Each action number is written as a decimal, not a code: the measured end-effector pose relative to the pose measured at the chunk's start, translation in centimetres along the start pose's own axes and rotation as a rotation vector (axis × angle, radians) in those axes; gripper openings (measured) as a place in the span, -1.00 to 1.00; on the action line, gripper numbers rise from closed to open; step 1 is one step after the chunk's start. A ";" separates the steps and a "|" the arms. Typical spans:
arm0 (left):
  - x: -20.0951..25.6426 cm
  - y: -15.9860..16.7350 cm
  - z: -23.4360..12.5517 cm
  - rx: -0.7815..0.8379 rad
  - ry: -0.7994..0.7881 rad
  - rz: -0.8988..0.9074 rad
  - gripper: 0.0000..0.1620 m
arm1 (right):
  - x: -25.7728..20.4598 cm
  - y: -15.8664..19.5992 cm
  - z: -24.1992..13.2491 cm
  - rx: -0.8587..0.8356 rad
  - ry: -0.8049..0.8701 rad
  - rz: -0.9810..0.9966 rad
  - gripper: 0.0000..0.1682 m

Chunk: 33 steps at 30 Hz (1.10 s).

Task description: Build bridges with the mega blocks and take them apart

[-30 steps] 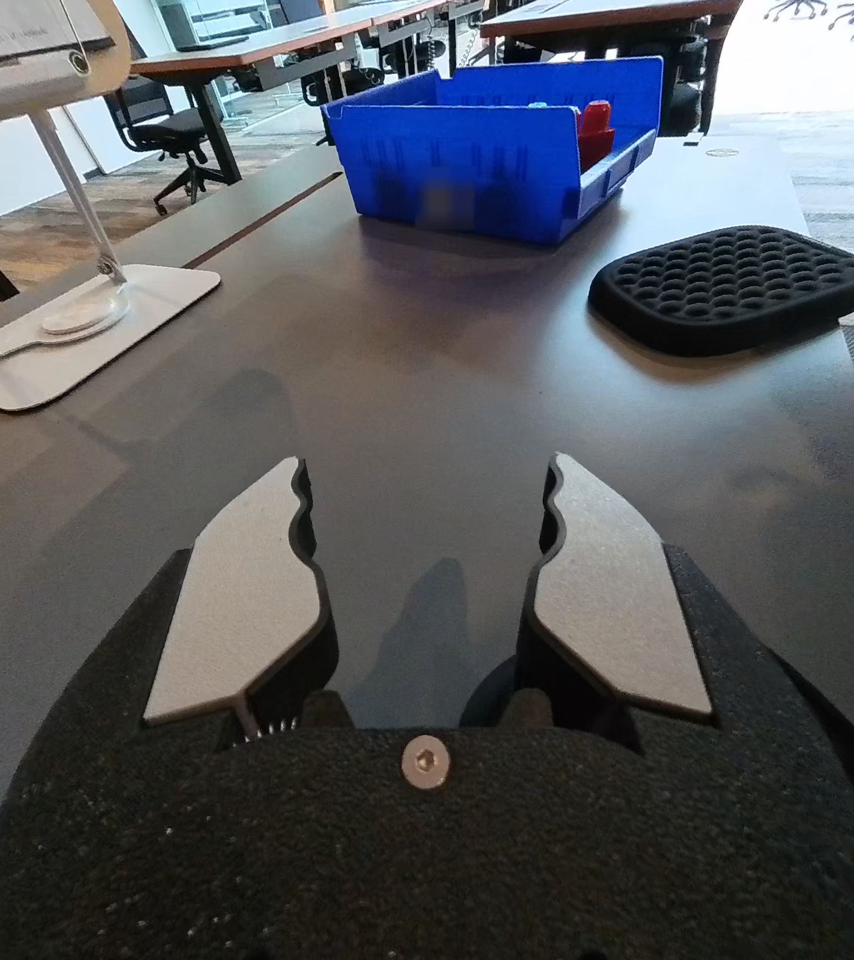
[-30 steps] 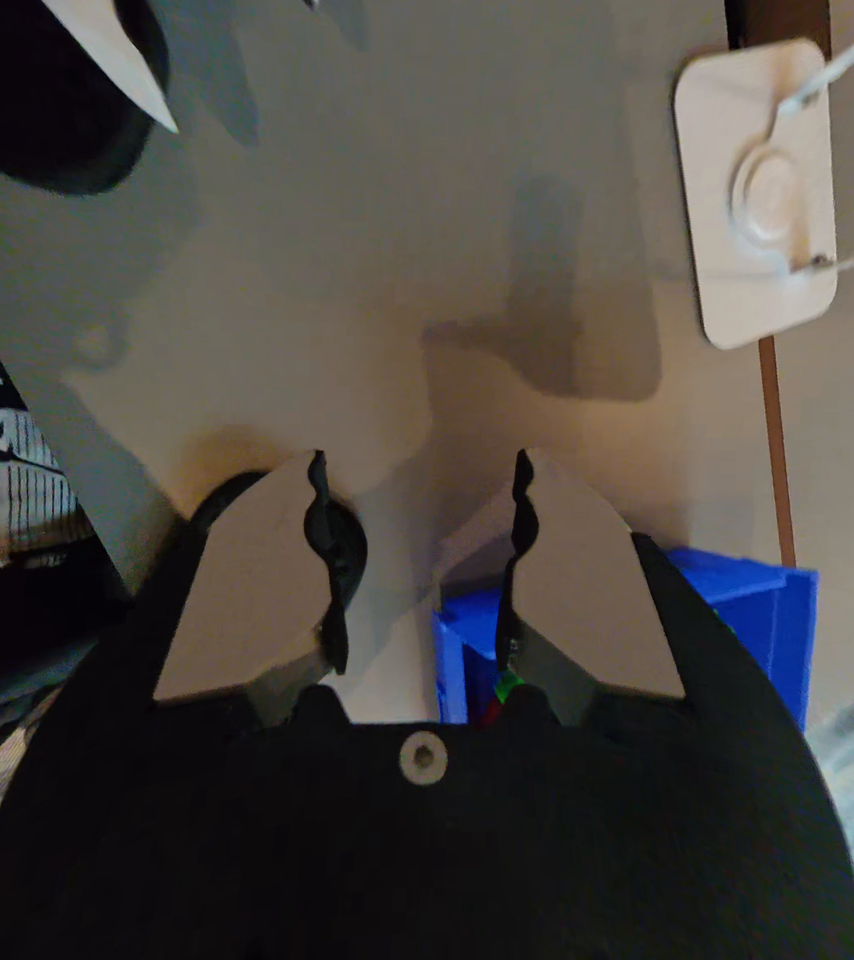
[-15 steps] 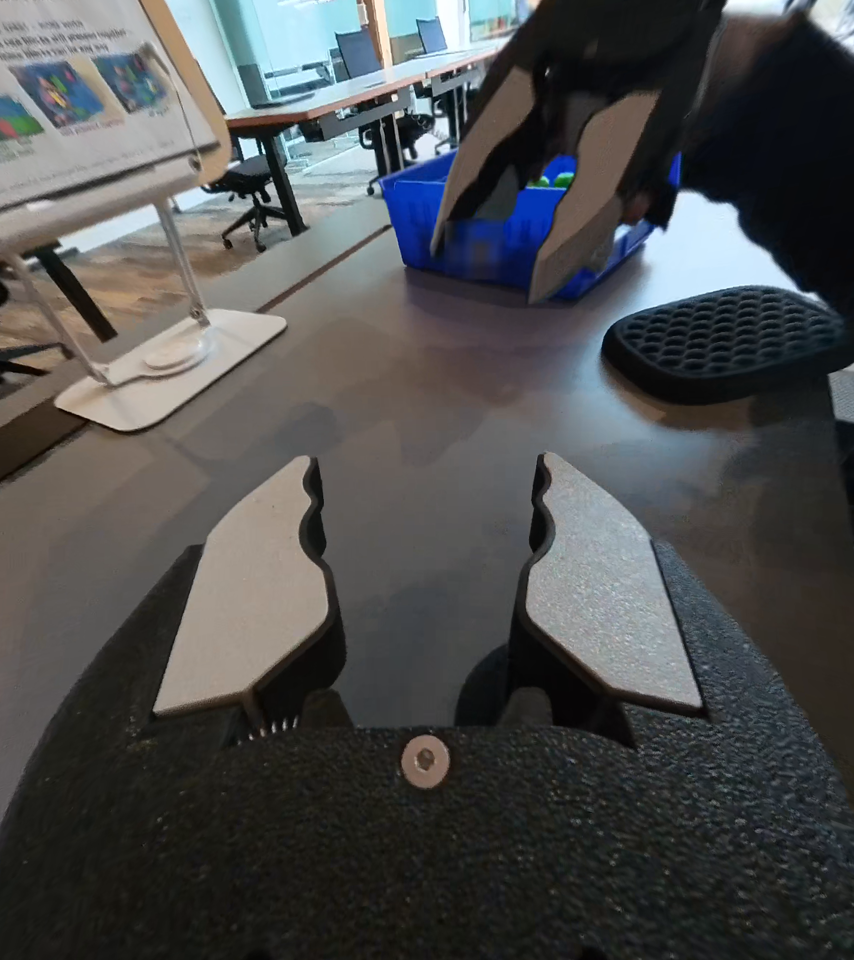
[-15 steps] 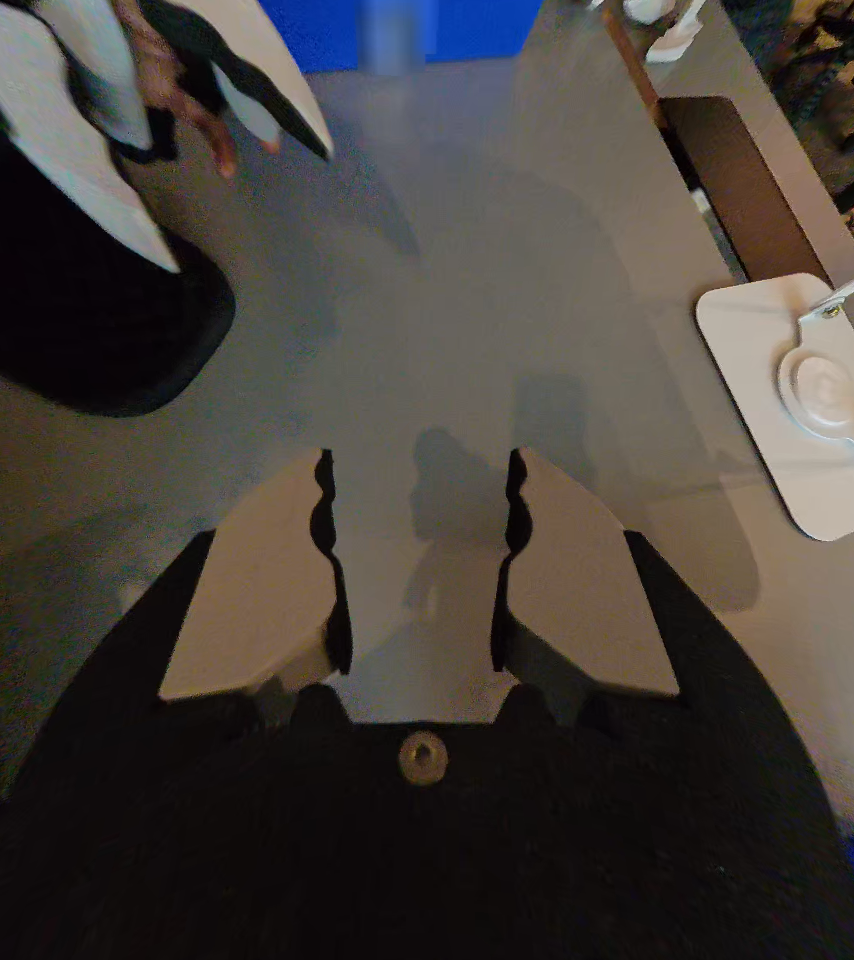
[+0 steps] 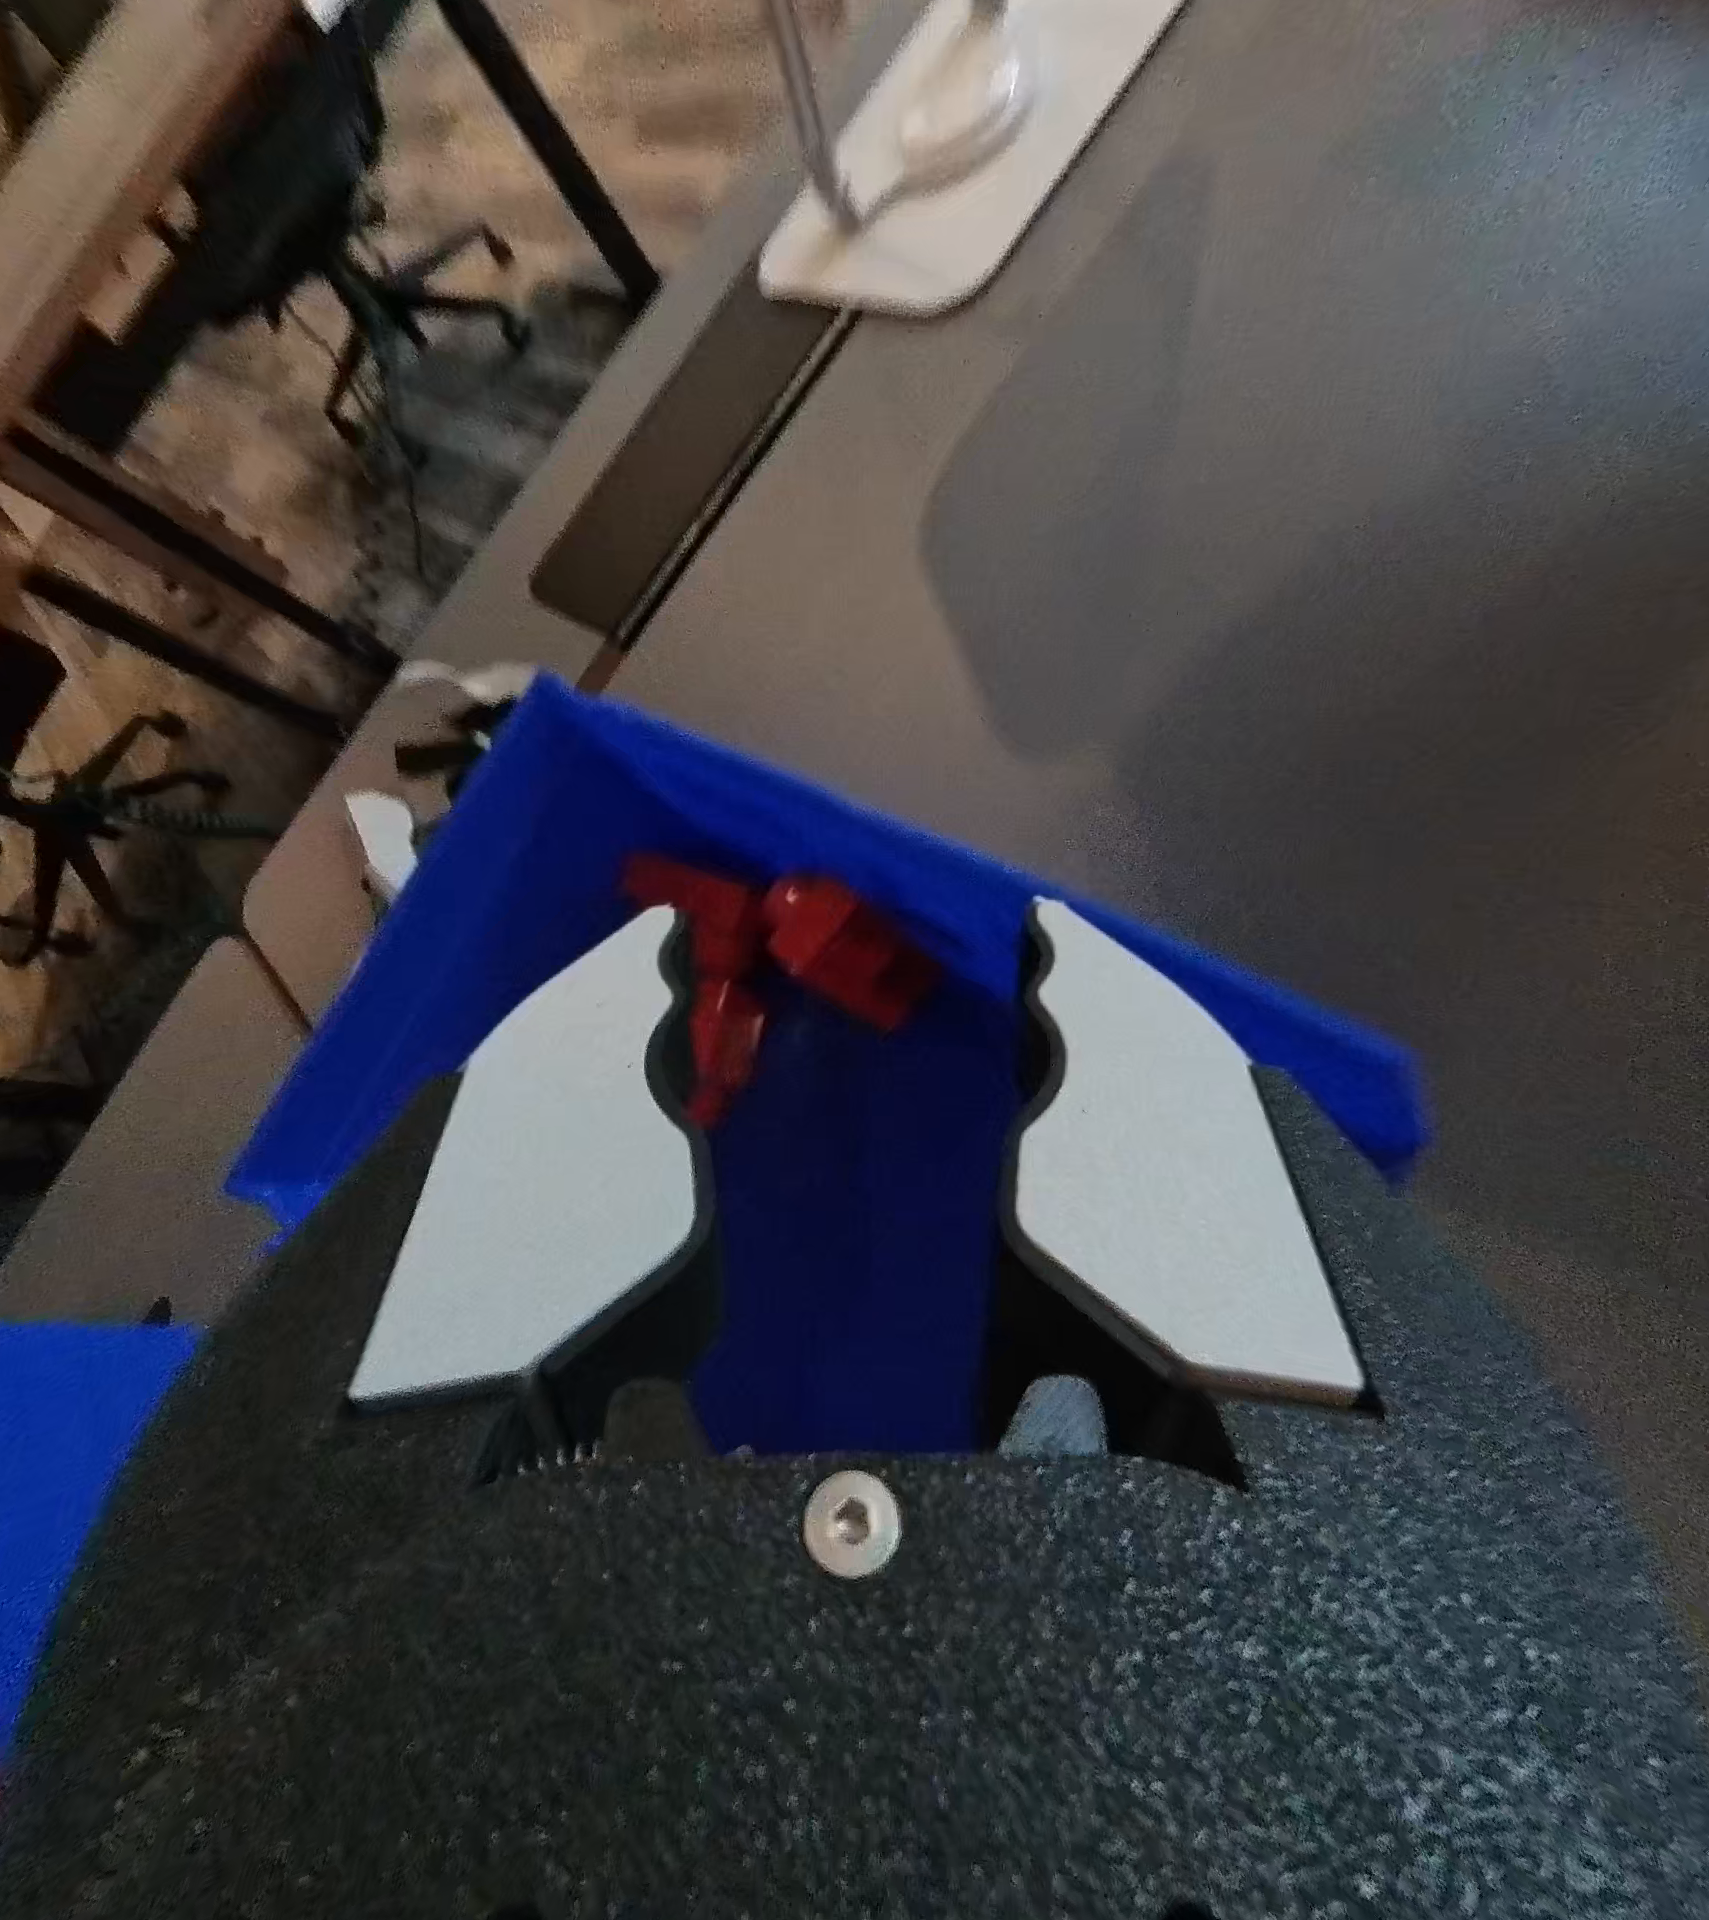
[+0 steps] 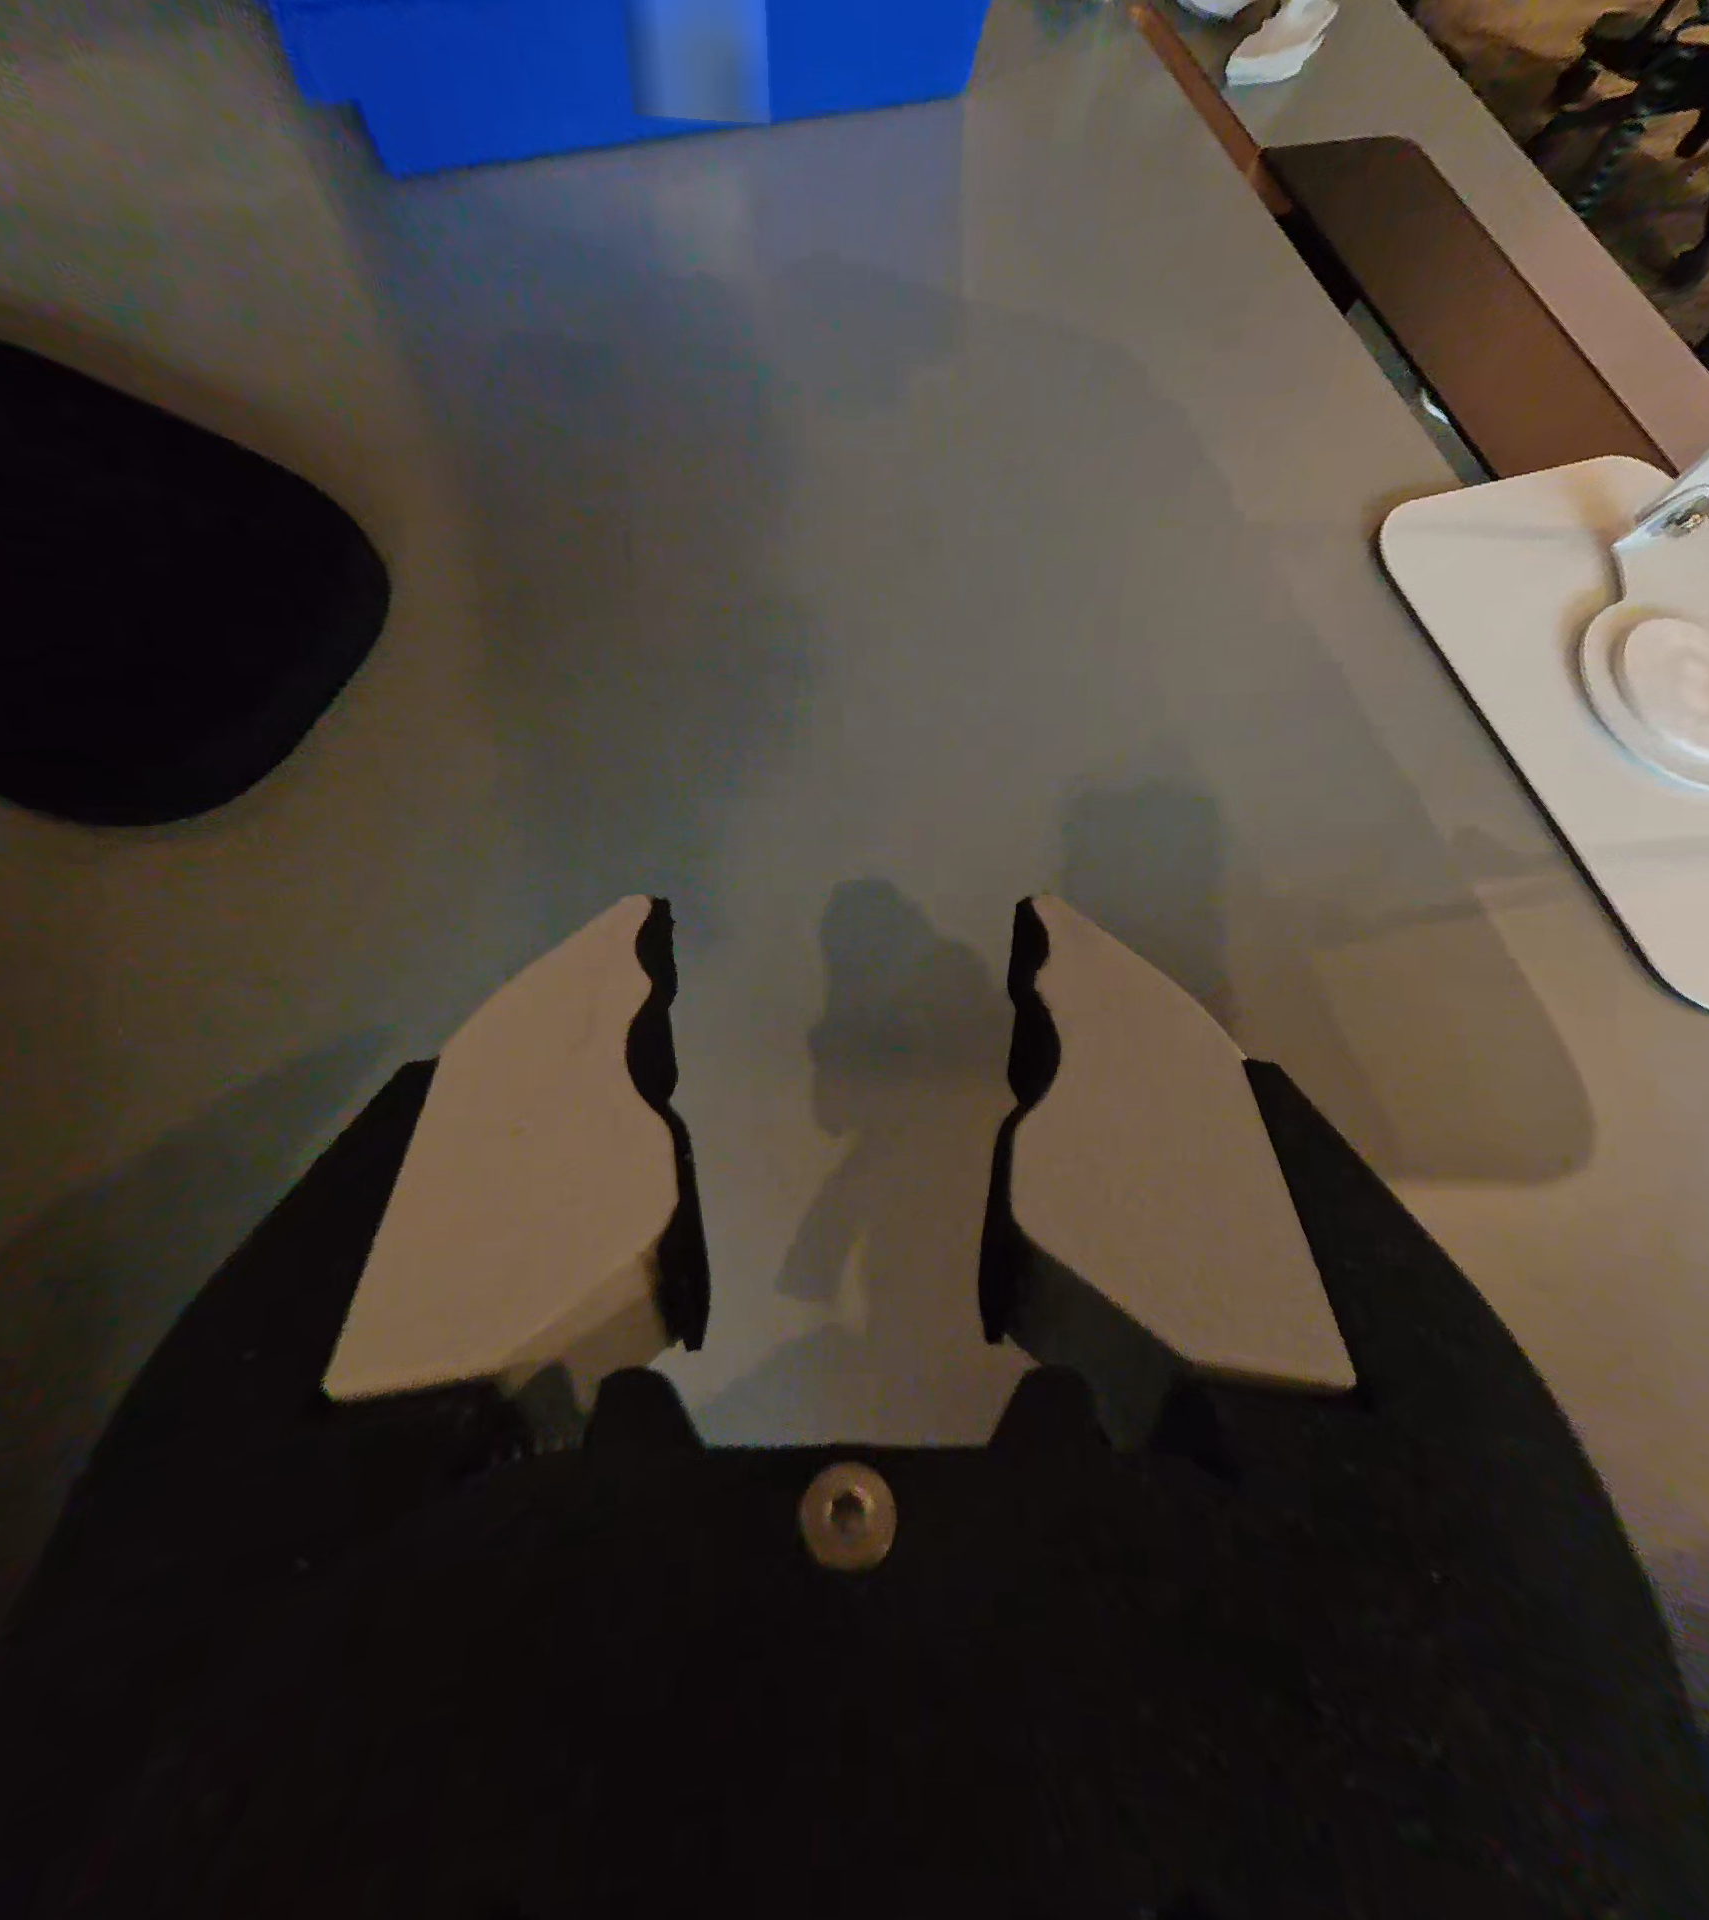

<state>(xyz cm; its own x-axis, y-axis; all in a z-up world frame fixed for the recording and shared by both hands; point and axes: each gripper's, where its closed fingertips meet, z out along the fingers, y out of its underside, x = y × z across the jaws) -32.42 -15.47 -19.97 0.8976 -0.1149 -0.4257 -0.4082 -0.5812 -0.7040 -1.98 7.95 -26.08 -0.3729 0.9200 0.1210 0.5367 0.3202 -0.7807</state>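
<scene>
1. No bridge anywhere on the grey table (image 6: 829,520); nothing is built yet, so by my read this is the very opening, fetching the first pieces.
2. Left gripper (image 5: 845,925) hangs over the blue plastic bin (image 5: 476,935), jaws spread wide and empty, nose pointed down into it.
3. The task's pieces are in there: red mega blocks (image 5: 829,940) sit tumbled against the bin's far wall, just off the gripper's tips, not touching as far as I can tell. Studded, glossy plastic, though the picture is blurred.
4. Right gripper (image 6: 839,935) hovers above bare tabletop, jaws apart, gripping nothing.
5. Textures: wavy-edged pale finger plates on grainy black bodies; a smooth, faintly reflective table; a matte black rounded pad (image 6: 102,582) to the side; a flat white stand base (image 6: 1639,717) with rounded corners.
</scene>
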 end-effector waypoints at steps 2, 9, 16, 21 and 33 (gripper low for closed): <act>-1.9 2.7 1.7 -0.098 0.027 -0.004 -0.29 | 0.1 0.2 -0.1 -0.008 0.004 -0.003 -0.26; -5.5 12.6 6.7 -0.520 0.077 0.033 -0.32 | 0.5 0.6 -0.2 -0.014 0.012 0.009 -0.26; -6.5 15.0 9.0 -0.624 0.127 0.037 -0.42 | 0.9 1.2 -0.1 -0.032 0.017 0.018 -0.25; -6.5 16.4 9.6 -0.732 0.160 0.059 -0.45 | 0.9 1.2 -0.3 -0.027 0.021 0.017 -0.26; -5.8 16.0 8.9 -0.711 0.198 0.065 -0.64 | 0.5 1.0 -0.6 -0.016 0.008 0.006 -0.26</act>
<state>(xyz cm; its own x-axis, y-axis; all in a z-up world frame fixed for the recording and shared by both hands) -45.69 -16.94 -33.85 0.9157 -0.2711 -0.2967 -0.3157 -0.9420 -0.1137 -1.17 8.89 -26.49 -0.3640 0.9235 0.1210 0.5506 0.3182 -0.7717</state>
